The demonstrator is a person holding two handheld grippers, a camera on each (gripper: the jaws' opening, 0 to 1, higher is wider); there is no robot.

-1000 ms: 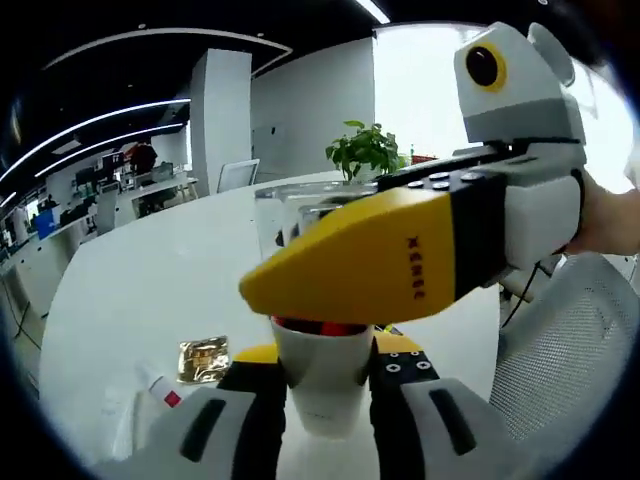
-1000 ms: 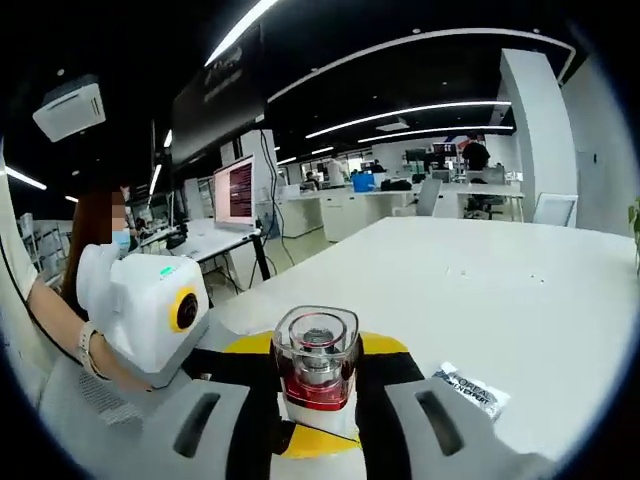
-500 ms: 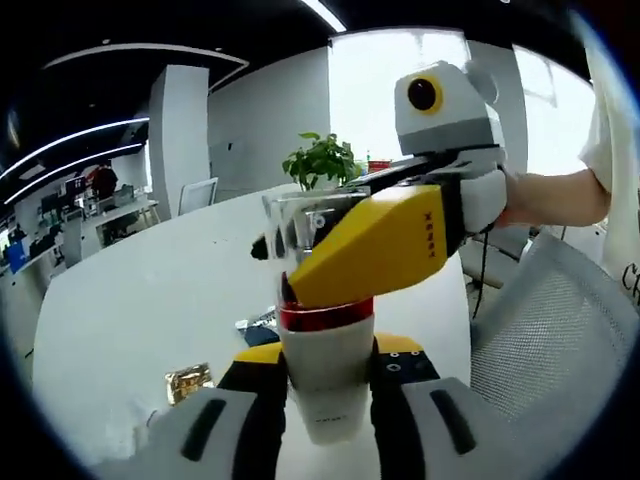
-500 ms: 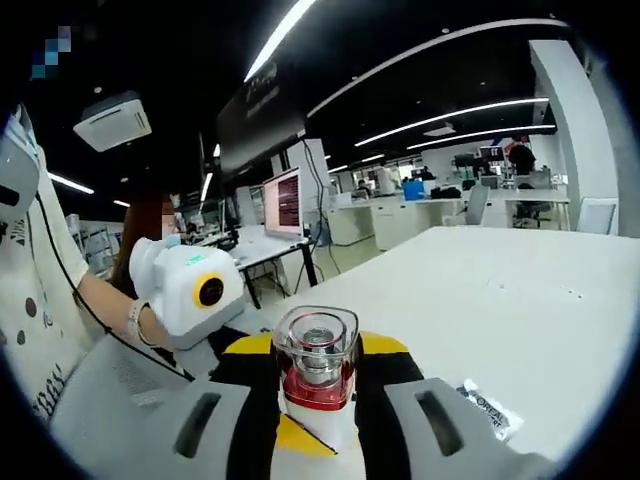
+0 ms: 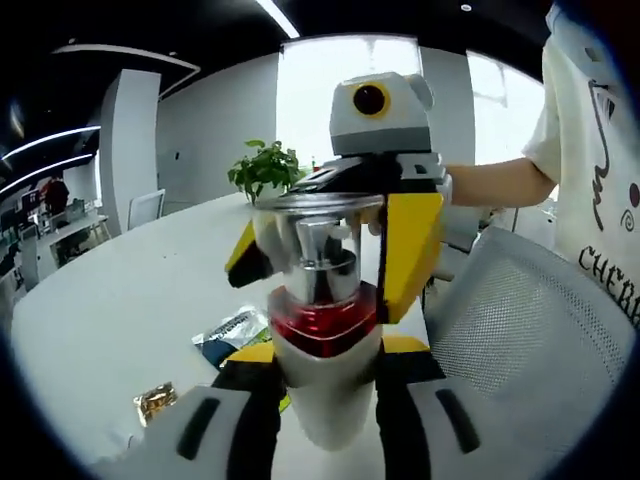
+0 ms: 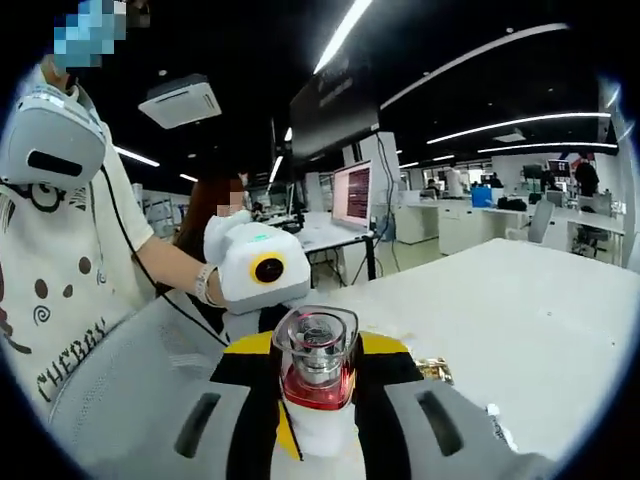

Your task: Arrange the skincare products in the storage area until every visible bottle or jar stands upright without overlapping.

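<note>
A skincare bottle with a white body, a red band and a clear square cap stands upright between the jaws of my left gripper, which is shut on its white body. My right gripper comes in from the far side, its yellow jaws closed on either side of the clear cap. In the right gripper view the same bottle sits between the jaws of my right gripper, and the yellow jaw ends of the left gripper flank it from behind.
A white table carries a blue-and-white sachet and a gold sachet. A potted plant stands at the far edge. A grey mesh chair and the person's white shirt are close on the right.
Both views have swung round with the hands. In the left gripper view the right gripper went from lying across the bottle to facing me head-on. The bottle stays held by both.
</note>
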